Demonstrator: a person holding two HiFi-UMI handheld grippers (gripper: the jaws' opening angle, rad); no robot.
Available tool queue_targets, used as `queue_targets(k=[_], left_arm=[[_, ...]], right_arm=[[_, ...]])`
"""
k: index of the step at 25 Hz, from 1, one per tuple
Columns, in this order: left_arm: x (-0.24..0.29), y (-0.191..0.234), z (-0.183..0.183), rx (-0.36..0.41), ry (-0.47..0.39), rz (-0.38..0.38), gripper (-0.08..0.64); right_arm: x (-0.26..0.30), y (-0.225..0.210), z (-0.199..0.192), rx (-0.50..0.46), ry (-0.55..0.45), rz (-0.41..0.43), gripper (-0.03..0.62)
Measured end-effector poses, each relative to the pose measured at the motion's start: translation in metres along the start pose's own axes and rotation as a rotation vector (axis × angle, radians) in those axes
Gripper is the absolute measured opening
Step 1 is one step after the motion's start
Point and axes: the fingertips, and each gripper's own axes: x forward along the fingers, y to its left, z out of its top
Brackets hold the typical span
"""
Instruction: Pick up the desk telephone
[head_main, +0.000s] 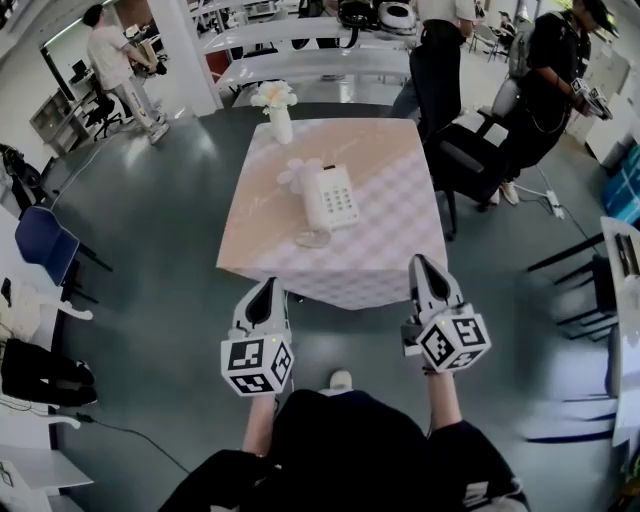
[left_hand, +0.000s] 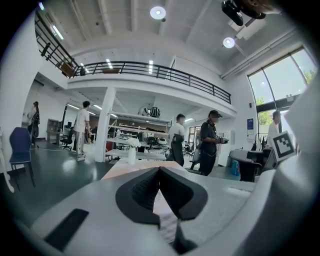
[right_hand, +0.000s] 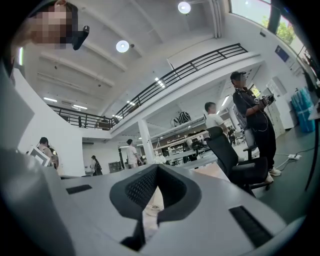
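Observation:
A white desk telephone with a keypad lies near the middle of a square table covered in a pale checked cloth. My left gripper hangs just short of the table's near edge at the left, jaws shut and empty. My right gripper is level with it at the near right edge, also shut with nothing held. Both point toward the table. In the left gripper view the tips meet, and the tabletop shows beyond them. In the right gripper view the tips meet too.
A white vase with flowers stands at the table's far left corner. A small clear dish lies by the phone. A black office chair sits right of the table, a blue chair far left. People stand behind the table.

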Motion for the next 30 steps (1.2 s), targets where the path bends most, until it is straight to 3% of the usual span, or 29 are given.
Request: queue_targets(k=[16, 30], left_arm=[[0.067, 0.033, -0.012, -0.046, 0.057, 0.0, 0.0], [0.151, 0.054, -0.019, -0.099, 0.129, 0.09, 0.0]], right_arm=[[0.079, -0.014, -0.024, 0.027, 0.068, 0.016, -0.008], [0.178, -0.057, -0.029, 0.027, 0.143, 0.065, -0.008]])
